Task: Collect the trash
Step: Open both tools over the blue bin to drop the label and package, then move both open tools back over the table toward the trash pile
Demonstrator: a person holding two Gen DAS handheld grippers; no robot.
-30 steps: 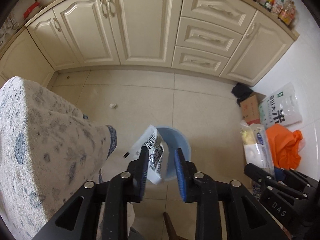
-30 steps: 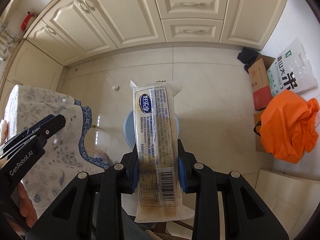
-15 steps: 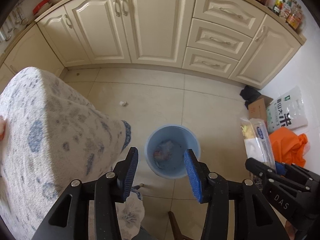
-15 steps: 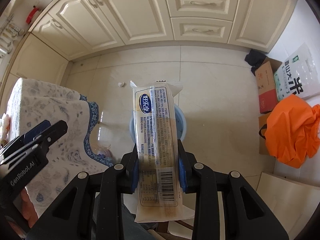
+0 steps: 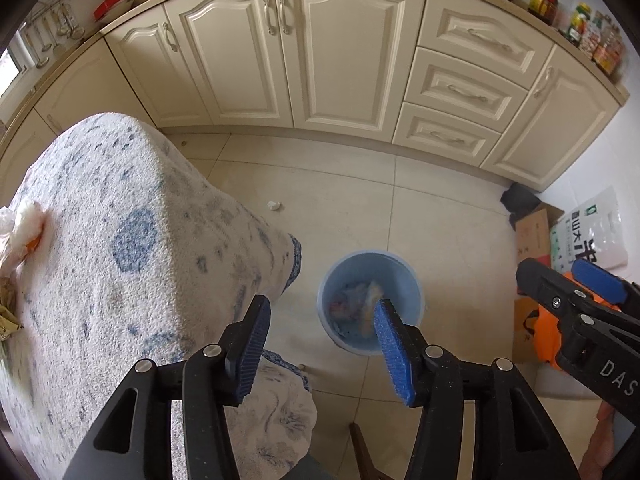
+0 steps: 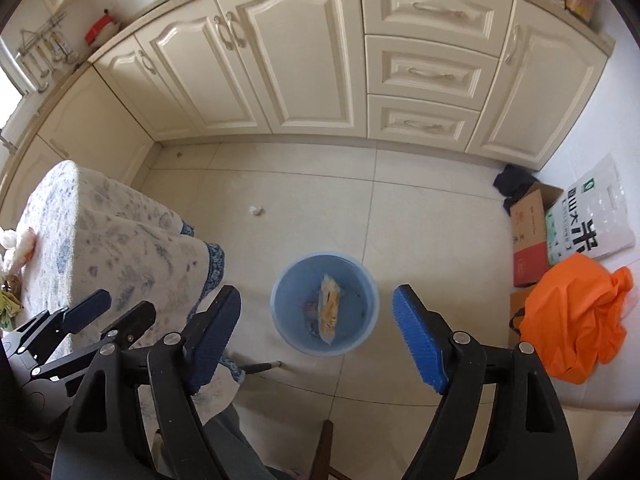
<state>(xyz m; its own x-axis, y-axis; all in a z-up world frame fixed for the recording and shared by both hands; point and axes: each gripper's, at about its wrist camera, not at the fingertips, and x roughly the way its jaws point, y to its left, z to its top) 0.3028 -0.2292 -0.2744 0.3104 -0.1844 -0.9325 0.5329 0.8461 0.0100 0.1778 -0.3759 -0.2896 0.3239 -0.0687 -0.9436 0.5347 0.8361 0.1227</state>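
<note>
And it's gone: the long snack packet (image 6: 330, 308) that my right hand-held gripper (image 6: 318, 338) was clamping a moment ago now lies inside the blue bin (image 6: 288, 328), and that gripper's jaws have just been opening, wide apart with nothing between them. My left hand-held gripper (image 5: 318, 350) let its barcoded wrapper go a beat earlier; its jaws have just been opening too, parted and empty, hanging above the same bin (image 5: 412, 292).

Down in the bin I can see the packet leaning against the inner wall, orange and clear, on top of a crumple of other wrappers whose details I can't make out.

Writing now: the right gripper's body reads "DAS" in the left view. Against the right wall stands a white sack (image 6: 588, 220) with large dark characters and a green emblem, beside a cardboard box (image 6: 530, 236) with a red lower half and small print too fine to read.

Around it all: an orange bag (image 6: 576, 316) slumped on the floor tiles below the box, a dark bundle behind it, and a small white scrap (image 6: 255, 211) lying on the floor well apart from the bin. The worktop (image 5: 120, 248) on the left wears a blue-flowered cloth whose corner hangs near the bin, with crumpled tissue (image 5: 20, 224) at its far edge. Cream cabinets (image 6: 304, 60) run along the back.
</note>
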